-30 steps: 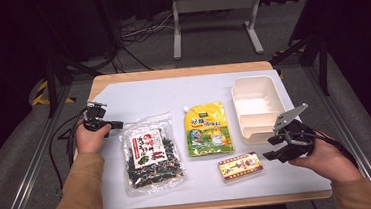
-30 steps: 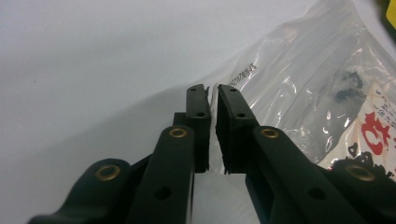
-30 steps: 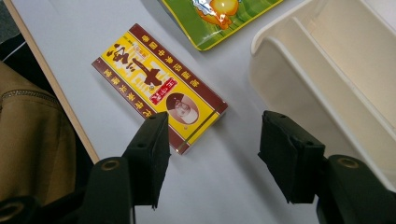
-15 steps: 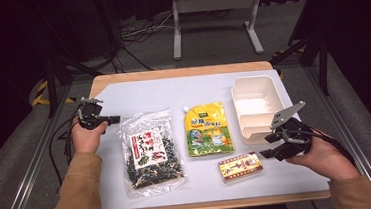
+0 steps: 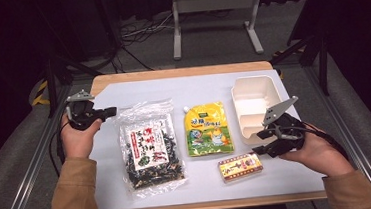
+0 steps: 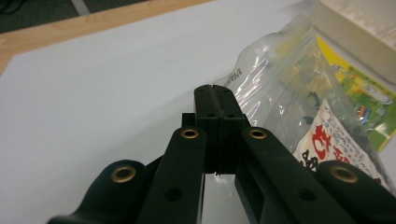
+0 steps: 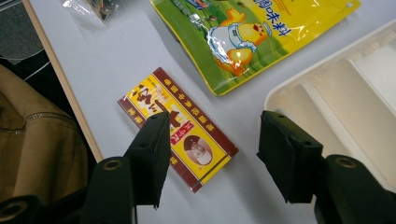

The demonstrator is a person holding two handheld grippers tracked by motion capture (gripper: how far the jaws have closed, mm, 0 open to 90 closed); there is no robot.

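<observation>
Our tan long sleeves (image 5: 72, 193) on both forearms, our left black two-jaw claw (image 5: 110, 111) with grey three-cornered plate, our right black claw (image 5: 260, 141) likewise plated, brass-ringed screw holes along matte jaws, dark cables trailing.

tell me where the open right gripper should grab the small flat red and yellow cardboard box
Probably from above, across the narrow width of the small red and yellow cardboard box. It lies flat on the white table mat with both long edges free, and the right gripper hangs open over it.
</observation>
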